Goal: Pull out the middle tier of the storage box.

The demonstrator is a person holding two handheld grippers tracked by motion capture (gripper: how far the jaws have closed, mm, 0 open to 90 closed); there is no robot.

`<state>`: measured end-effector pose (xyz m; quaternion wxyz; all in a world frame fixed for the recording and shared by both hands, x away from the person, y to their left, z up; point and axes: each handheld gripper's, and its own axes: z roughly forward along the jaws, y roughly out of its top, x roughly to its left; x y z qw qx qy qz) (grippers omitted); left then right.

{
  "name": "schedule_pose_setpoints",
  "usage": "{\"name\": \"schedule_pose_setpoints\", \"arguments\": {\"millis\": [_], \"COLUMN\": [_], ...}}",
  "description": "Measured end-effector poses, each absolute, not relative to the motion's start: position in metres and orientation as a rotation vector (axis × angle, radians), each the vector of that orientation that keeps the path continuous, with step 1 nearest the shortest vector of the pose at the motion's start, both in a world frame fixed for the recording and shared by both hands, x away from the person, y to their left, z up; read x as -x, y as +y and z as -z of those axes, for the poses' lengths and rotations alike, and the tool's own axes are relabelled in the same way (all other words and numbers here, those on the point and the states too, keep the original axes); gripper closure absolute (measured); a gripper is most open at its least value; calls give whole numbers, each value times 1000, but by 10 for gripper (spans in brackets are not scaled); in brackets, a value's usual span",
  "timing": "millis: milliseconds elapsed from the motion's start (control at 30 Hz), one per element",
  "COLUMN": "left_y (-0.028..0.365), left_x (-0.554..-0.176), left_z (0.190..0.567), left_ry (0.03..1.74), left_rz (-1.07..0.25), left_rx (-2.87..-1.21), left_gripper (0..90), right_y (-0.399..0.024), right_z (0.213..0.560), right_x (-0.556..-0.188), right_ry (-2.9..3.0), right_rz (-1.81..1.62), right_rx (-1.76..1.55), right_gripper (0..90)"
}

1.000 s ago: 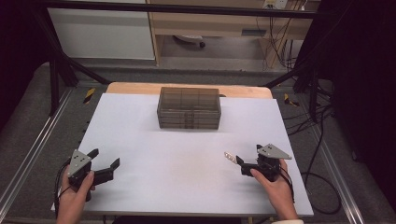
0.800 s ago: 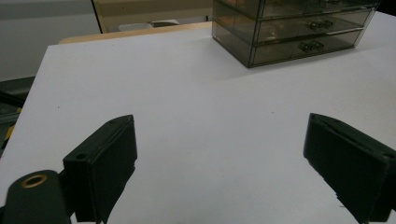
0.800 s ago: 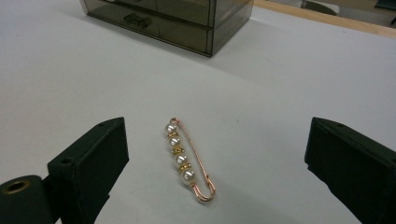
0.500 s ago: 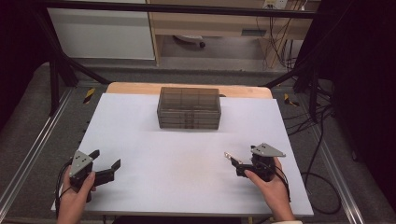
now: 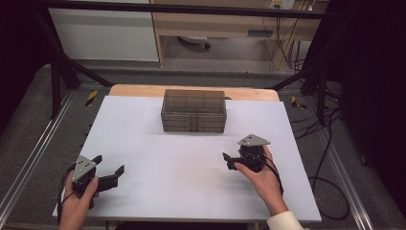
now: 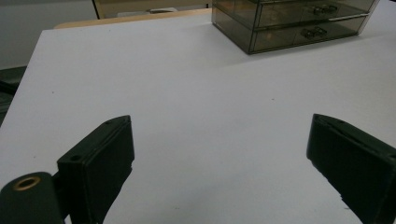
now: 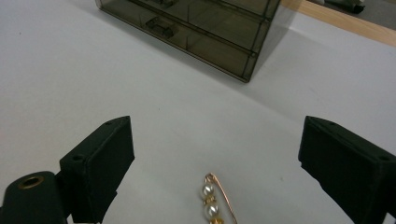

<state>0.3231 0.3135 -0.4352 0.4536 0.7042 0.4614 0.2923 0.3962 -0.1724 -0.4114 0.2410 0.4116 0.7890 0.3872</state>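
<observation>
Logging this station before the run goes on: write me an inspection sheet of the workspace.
Surface: white table top, bare apart from the items below; wooden edge at the far side.
Job's things: pearl pin lies on the table between the right tool's jaws, untouched; smoky clear drawer box at the far middle, drawers shut.
Clutter: nothing seen.
Grippers: left tool open, held near the near left corner, nothing between its jaws; right tool open, right of centre, over the pin.
Cables: one trails from each tool; loose cables on the floor at right.
Surroundings: black frame bars, grey floor, wooden cabinet behind.
</observation>
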Motion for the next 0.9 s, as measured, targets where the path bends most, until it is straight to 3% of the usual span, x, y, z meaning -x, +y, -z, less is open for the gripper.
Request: {"name": "schedule_pose_setpoints", "arguments": {"millis": [333,600,900], "left_y": [312,312,310], "left_x": [-324,-325,-325], "left_z": [437,438,439], "left_ry": [1139,1145,1143], "left_rz": [-716,-702,-694], "left_rx": [-1755,-1761,-1775], "left_gripper": [70,70,70], "right_y": [-128,-108,-92], "right_z": [409,408,407], "right_x": [-422,-438,-449], "right_ry": [2249,2258,2284], "right_rz": [-976,-970,-962], "right_rx": [-998,-993,-994], "right_gripper": [120,250,322]}}
